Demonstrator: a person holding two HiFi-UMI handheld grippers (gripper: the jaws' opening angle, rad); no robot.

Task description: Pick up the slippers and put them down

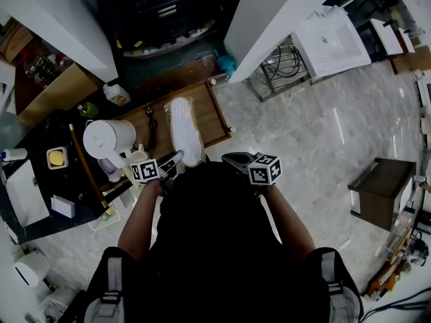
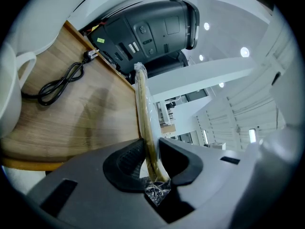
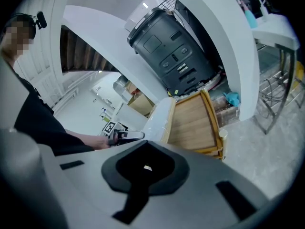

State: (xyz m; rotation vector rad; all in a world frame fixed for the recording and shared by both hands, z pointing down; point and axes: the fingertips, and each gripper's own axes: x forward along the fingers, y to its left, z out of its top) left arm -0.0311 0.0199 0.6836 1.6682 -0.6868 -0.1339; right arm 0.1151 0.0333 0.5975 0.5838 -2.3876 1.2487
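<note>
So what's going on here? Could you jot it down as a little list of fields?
Held item: plastic-wrapped slippers, near end pinched
Left gripper: shut on the slippers
Right gripper: shut, nothing in it
Under the slippers: wooden tray
Also on the tray: black cable
Beside the tray: white kettle
</note>
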